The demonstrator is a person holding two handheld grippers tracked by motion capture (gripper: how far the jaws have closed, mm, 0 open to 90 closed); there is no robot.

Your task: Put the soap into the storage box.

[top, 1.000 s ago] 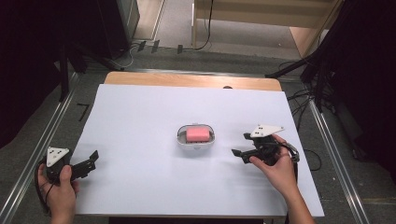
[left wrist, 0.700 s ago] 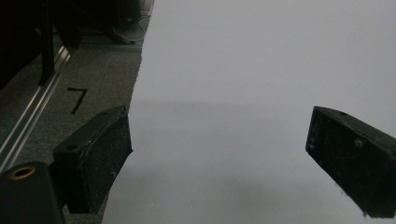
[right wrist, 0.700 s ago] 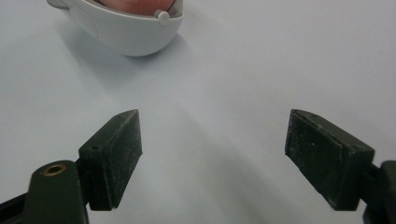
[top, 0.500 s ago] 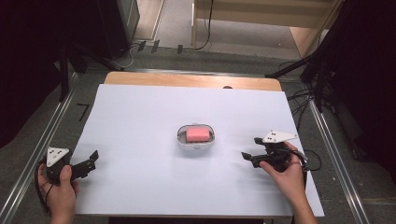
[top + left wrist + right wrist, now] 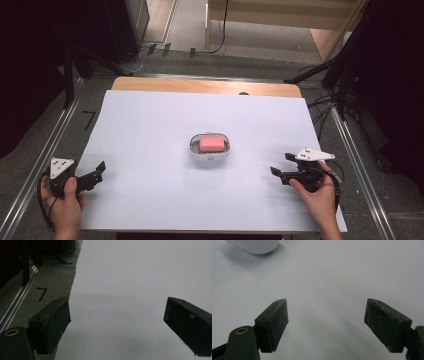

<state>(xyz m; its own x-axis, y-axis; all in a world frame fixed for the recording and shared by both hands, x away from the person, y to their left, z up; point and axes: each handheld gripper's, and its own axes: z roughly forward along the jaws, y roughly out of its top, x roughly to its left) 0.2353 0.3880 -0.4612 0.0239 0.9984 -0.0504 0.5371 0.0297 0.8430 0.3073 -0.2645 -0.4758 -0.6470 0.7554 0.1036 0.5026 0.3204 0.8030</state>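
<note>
A small white dish stands at the middle of the white table sheet and holds a pink block. My right gripper sits low over the sheet to the dish's right, nearer the front edge. Its jaws point left and stand open on nothing. In the right gripper view the gripper has bare sheet between its jaws, and the dish pokes in at the top left. My left gripper rests at the sheet's front left corner, open and empty.
The sheet's left edge runs between the left jaws, with grey floor and a metal rail beyond it. A wooden strip borders the table's far side. Cables and dark stands crowd the far right.
My right hand has drifted to the right and toward the front edge, sinking closer to the sheet and away from the dish. The left hand has kept still.
</note>
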